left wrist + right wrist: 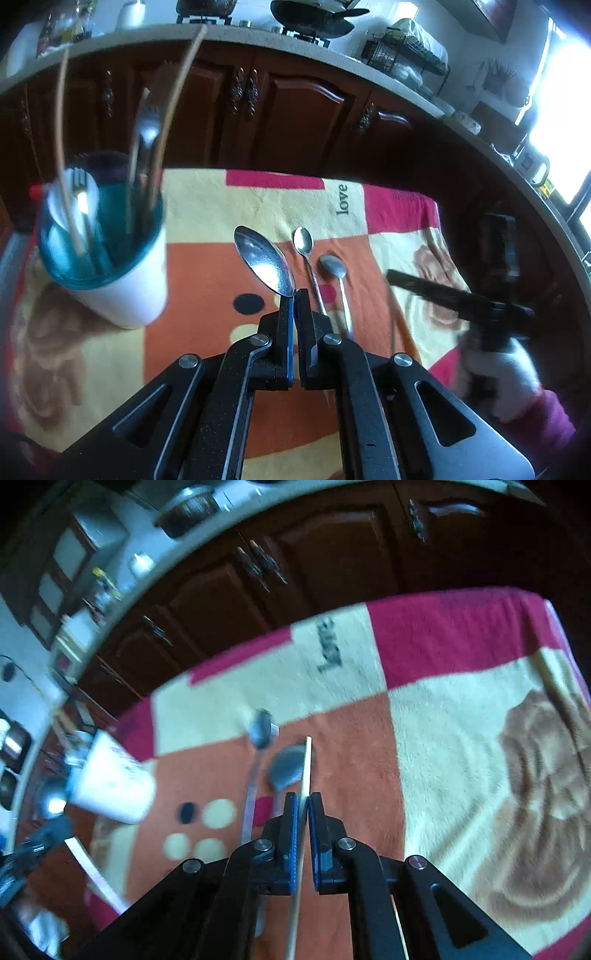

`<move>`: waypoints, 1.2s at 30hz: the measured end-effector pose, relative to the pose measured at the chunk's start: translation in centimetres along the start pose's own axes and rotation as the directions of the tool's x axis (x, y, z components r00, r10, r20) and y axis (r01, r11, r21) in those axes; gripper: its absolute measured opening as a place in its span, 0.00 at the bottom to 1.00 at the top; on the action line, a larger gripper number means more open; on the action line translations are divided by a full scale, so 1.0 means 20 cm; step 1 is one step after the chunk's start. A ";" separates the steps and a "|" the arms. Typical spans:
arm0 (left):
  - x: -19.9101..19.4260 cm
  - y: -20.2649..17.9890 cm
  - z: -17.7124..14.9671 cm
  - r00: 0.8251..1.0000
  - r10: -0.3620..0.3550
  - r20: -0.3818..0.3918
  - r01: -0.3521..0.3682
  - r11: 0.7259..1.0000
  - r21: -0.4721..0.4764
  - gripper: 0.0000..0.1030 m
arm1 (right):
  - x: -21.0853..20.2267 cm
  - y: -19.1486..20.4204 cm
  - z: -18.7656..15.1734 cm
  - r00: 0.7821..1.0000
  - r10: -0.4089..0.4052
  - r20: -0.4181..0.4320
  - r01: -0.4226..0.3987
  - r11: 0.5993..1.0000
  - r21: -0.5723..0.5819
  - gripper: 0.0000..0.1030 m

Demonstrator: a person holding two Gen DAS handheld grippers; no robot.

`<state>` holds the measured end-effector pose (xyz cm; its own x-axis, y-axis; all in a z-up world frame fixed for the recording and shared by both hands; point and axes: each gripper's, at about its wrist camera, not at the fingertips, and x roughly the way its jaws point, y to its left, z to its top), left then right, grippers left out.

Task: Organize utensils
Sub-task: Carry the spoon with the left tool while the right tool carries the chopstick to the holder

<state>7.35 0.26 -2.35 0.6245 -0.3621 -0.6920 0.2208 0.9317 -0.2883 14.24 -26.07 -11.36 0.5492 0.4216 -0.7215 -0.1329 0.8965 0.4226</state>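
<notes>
Left wrist view, holdings: we are clamping the left gripper on the neck of a large tablespoon, bowl standing past the fingertips. Jaws pressed together on it.

Landmark: the white cup with a teal interior, standing on the patterned blanket. It is already housing a fork, thin wooden sticks and other handles too blurred to name.

Relative to the cup:
- tablespoon: to its right, near, not yet over the rim;
- small teaspoon and a second teaspoon: further right, lying side by side on the blanket, bowls pointing away from us;
- right gripper: further right again, well apart from the cup.

Right wrist view: we are pinching the right gripper on a thin pale stick, likely a chopstick, running lengthwise between the pads; both teaspoons are lying just beyond it.

Handling advice, in our judgement: we should be bringing the tablespoon over the cup mouth, tipping the handle downward, clearing the standing sticks, and letting go only once the handle is inside the rim, lest the light cup tip.
</notes>
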 end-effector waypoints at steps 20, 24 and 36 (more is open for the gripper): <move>-0.41 0.12 0.10 0.985 0.117 0.126 -0.118 0.993 0.004 0.00 | -0.54 0.71 0.11 0.956 0.203 0.211 -0.141 0.951 -0.275 0.04; -0.47 0.17 0.12 0.979 0.141 0.148 -0.142 0.990 -0.005 0.00 | -0.58 0.84 0.15 0.949 0.228 0.219 -0.151 0.935 -0.322 0.04; -0.66 0.39 0.24 0.955 0.199 0.220 -0.190 0.980 -0.062 0.00 | -0.64 1.18 0.25 0.922 0.308 0.236 -0.189 0.887 -0.421 0.04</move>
<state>4.35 12.35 7.69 0.8050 -0.1543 -0.5728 0.0510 0.9800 -0.1923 8.17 -11.04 10.47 0.6601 0.6323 -0.4056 -0.5686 0.7734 0.2804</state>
